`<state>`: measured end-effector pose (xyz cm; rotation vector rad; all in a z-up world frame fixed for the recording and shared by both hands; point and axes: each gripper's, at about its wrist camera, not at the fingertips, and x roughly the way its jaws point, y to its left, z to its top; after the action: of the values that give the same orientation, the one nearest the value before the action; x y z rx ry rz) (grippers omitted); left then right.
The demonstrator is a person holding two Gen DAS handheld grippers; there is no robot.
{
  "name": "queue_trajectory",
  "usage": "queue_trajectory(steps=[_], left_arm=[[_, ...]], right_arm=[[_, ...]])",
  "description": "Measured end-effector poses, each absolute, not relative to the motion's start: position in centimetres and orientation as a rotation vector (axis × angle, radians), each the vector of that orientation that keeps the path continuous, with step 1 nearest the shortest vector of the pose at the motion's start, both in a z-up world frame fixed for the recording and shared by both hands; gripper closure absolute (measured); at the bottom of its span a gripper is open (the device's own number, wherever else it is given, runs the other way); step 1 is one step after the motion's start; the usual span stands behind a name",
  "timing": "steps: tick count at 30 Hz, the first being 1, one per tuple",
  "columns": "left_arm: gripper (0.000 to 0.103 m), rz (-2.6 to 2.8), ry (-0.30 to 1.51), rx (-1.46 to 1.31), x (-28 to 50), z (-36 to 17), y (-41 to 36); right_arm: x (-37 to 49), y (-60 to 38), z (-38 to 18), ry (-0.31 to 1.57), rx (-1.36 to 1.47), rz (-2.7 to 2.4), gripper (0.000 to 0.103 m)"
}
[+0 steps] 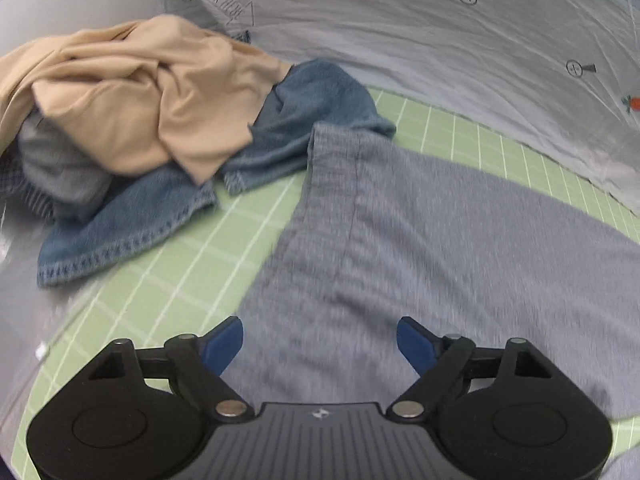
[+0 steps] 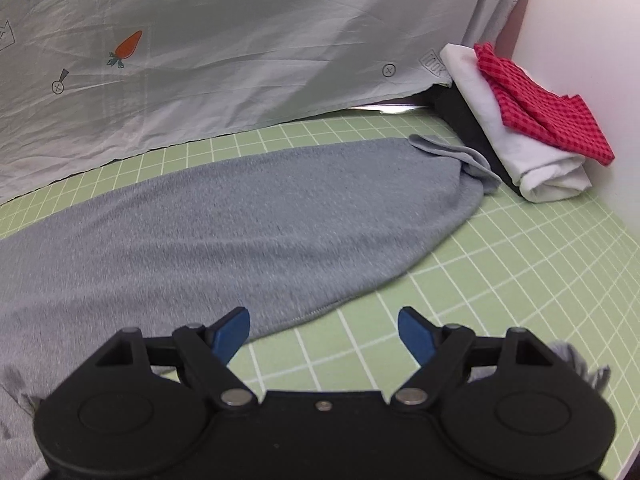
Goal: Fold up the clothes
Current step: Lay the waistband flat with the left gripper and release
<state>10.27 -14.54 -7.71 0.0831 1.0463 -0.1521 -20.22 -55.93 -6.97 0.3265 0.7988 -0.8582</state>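
A grey garment (image 1: 420,232) lies spread flat on the green grid mat (image 1: 168,280); it also shows in the right wrist view (image 2: 240,216), with a small flap turned up at its far end. My left gripper (image 1: 320,342) is open and empty, just above the garment's near part. My right gripper (image 2: 324,332) is open and empty, over the garment's near hem and the green grid mat (image 2: 520,260).
A heap of unfolded clothes lies at the left: a tan garment (image 1: 132,96) on blue denim (image 1: 132,224). A stack of folded clothes stands at the right: red checked cloth (image 2: 548,108) on white cloth (image 2: 516,144). A pale printed sheet (image 2: 240,40) hangs behind.
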Motion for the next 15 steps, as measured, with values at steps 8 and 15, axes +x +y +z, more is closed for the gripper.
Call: queue_trajectory(steps=[8, 15], left_arm=[[0.018, -0.172, 1.190, 0.079, 2.2, -10.5, -14.7], [0.015, -0.122, 1.231, 0.126, 0.5, -11.8, -15.3]], right_arm=[[-25.5, -54.0, -7.5, 0.822, 0.310, -0.946, 0.021], [-30.2, -55.3, -7.3, 0.774, 0.350, -1.094, 0.021]])
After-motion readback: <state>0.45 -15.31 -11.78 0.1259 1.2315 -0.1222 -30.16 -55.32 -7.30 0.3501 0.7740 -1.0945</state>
